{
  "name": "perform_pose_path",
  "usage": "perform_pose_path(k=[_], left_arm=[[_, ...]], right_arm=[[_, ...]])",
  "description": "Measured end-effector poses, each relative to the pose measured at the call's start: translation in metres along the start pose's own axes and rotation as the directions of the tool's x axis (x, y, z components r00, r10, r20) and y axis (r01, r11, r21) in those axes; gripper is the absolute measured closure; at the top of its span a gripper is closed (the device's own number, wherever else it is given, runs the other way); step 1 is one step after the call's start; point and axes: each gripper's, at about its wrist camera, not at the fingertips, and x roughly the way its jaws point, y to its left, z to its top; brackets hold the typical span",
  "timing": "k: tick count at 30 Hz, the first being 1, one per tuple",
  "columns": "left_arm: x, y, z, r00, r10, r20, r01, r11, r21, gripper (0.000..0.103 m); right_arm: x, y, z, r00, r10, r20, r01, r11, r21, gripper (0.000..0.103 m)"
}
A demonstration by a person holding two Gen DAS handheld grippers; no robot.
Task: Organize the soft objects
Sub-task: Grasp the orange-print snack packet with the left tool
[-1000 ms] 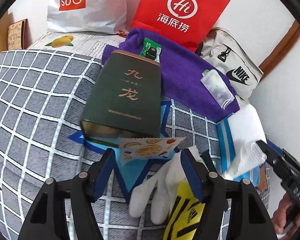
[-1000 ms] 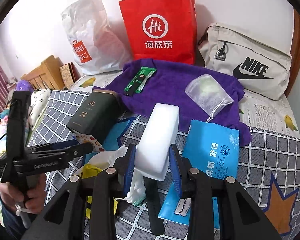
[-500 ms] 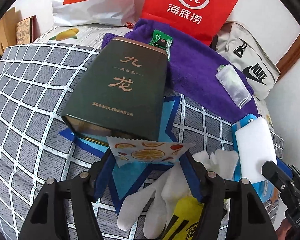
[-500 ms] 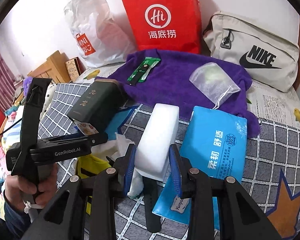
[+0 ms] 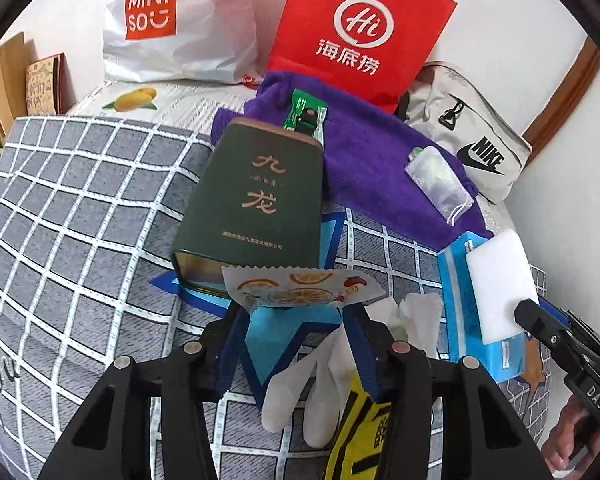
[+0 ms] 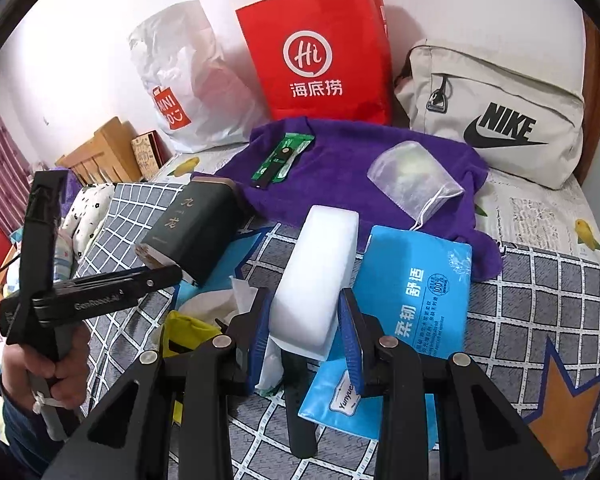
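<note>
1. Two grippers are working over a checked bedspread [image 5: 80, 208].
2. The left gripper [image 5: 296, 312], lower centre, is pinching a fruit-print sachet [image 5: 300, 286], partly hiding a dark green tin's [image 5: 256, 200] near end.
3. The right gripper [image 6: 304, 316] is clamping a white sponge block [image 6: 320, 268] at centre frame, covering part of a blue tissue pack [image 6: 424, 284].
4. A white glove [image 5: 320, 384] is lying half hidden behind the left fingers.
</note>
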Motion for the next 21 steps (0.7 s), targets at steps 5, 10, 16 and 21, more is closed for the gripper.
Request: perform_pose_path(k=[5,10,16,21], left_arm=[[-0.015,-0.001,0.002,1.000,-0.017,0.008,0.017,0.999,0.033,0.057],[-0.030,-0.002,0.006,0.999,-0.037,0.037,0.035,0.998,0.048,0.057],[-0.045,-0.003,0.014,0.996,-0.056,0.067,0.052,0.997,0.060,0.057],[-0.050,-0.006,0.025,0.995,-0.060,0.085,0.054,0.996,0.070,0.057]], right_arm=[[-0.008,0.001,-0.002,1.000,-0.016,0.014,0.015,1.000,0.010,0.069],[-0.012,0.003,0.000,0.999,-0.029,0.017,0.029,1.000,0.010,0.069],[-0.018,0.006,0.005,0.999,-0.043,0.029,0.043,0.999,0.000,0.069],[-0.021,0.003,0.010,0.998,-0.060,0.033,0.059,0.998,0.007,0.069]])
